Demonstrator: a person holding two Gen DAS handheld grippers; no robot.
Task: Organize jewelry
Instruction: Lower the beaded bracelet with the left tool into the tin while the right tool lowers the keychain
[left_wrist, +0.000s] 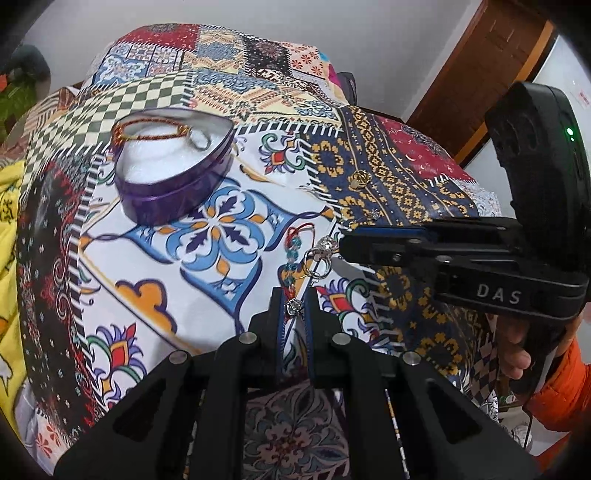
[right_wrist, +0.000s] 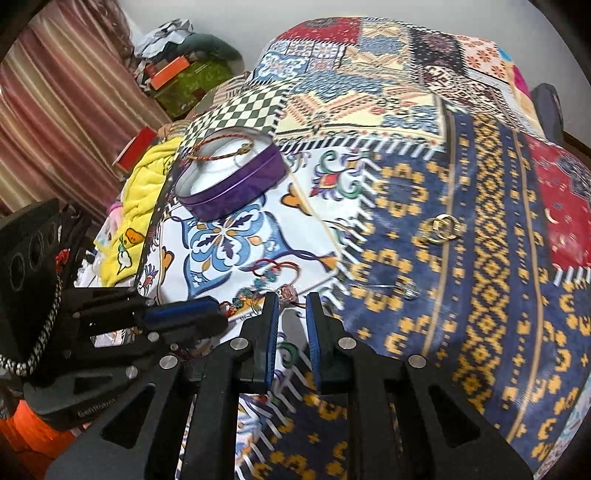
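Left tongs (left_wrist: 294, 306), nearly clenched, pinch a beaded bracelet (left_wrist: 295, 258) on the table (left_wrist: 155, 266), right tongs (right_wrist: 291, 299) slack above it, presumably for transfer into the purple tin (left_wrist: 166, 199) beyond.

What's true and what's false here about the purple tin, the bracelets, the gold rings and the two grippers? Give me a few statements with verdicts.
1. The heart-shaped purple metal tin has its lid on. False: it is open, showing a white lining.
2. A red and gold braided bracelet lies in the purple tin. True.
3. The interlocked gold rings lie inside the tin. False: they lie on the navy and yellow part of the patterned cloth, apart from the tin.
4. The left gripper is nipped on a small silver charm of the red-cord beaded bracelet. True.
5. The right gripper grips the gold rings. False: its jaws stand parted at the beaded bracelet.
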